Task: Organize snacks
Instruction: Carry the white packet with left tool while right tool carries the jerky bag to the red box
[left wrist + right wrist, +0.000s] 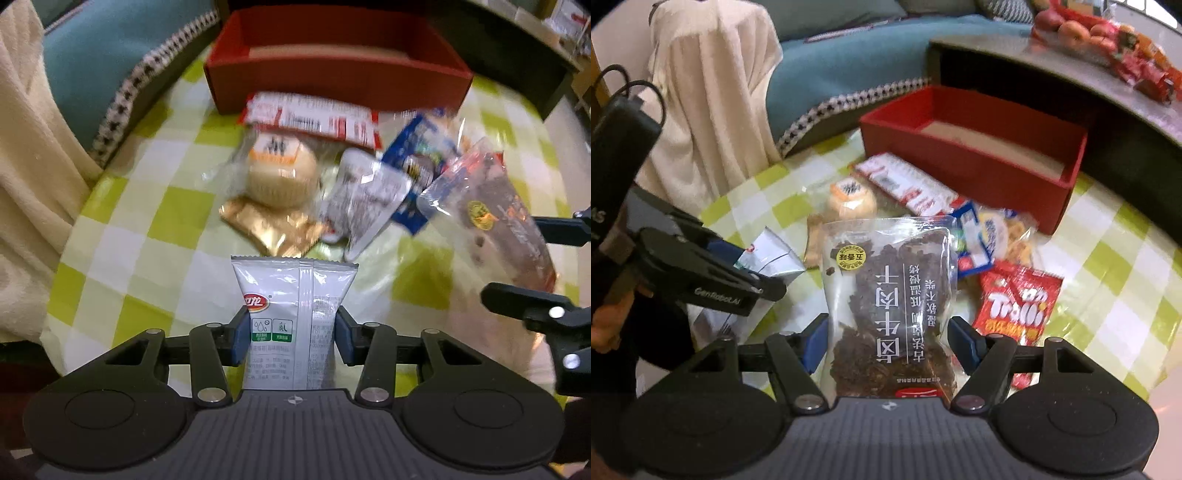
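Observation:
My left gripper (291,332) is shut on a silver-white snack packet (295,288), its blue pads pressing both sides, and holds it upright above the checked tablecloth (147,229). My right gripper (886,343) is shut on a clear bag of dark beef jerky (886,280). That bag (491,214) also shows at the right in the left wrist view. Beyond both stands an open red box (332,77), which looks empty inside (960,162). Between the grippers and the box lie a wrapped round bun (280,170), a red-and-white pack (314,118), a gold packet (269,225), a grey packet (365,195) and a red snack bag (1019,299).
A blue sofa (842,66) with a cream blanket (713,92) borders the table on the left. Behind the red box stands a dark low table (1071,70) bearing a bag of fruit (1089,33). A hand (605,325) grips the left tool.

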The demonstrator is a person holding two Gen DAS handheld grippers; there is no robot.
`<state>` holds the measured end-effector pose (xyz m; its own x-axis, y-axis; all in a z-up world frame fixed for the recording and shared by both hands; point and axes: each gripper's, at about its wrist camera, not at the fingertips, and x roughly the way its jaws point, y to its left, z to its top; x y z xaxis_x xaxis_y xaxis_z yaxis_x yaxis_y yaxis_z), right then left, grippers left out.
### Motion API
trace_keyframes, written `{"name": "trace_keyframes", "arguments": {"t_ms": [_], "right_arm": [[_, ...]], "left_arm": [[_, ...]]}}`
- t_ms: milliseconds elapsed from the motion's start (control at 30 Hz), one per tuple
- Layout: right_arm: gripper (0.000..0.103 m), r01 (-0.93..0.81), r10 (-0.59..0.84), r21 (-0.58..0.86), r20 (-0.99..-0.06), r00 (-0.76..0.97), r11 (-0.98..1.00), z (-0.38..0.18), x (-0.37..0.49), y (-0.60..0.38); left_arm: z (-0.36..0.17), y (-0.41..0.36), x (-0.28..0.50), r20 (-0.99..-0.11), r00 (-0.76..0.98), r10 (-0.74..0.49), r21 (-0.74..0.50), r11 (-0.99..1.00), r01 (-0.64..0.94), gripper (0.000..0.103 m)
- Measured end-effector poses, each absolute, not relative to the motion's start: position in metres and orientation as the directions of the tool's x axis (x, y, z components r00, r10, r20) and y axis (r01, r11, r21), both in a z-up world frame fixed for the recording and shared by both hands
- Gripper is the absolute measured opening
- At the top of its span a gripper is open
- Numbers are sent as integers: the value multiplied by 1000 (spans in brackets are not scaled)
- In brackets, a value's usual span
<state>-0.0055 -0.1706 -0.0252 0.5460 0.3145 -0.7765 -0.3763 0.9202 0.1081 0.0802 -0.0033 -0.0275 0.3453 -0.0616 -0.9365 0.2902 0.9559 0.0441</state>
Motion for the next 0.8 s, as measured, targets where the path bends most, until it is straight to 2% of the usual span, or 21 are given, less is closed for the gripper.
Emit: {"name": "trace_keyframes", "arguments": {"t_ms": [400, 800], "right_arm": [[74, -252, 248, 106, -731, 636, 962, -7, 35, -184], [74, -164, 194, 110, -690, 697, 980, 5, 77, -199]], "left_arm": [[1, -21, 127, -878, 443, -180, -57, 959, 276, 53], [17, -43, 175, -840, 509, -186, -62, 966, 250, 53]]}}
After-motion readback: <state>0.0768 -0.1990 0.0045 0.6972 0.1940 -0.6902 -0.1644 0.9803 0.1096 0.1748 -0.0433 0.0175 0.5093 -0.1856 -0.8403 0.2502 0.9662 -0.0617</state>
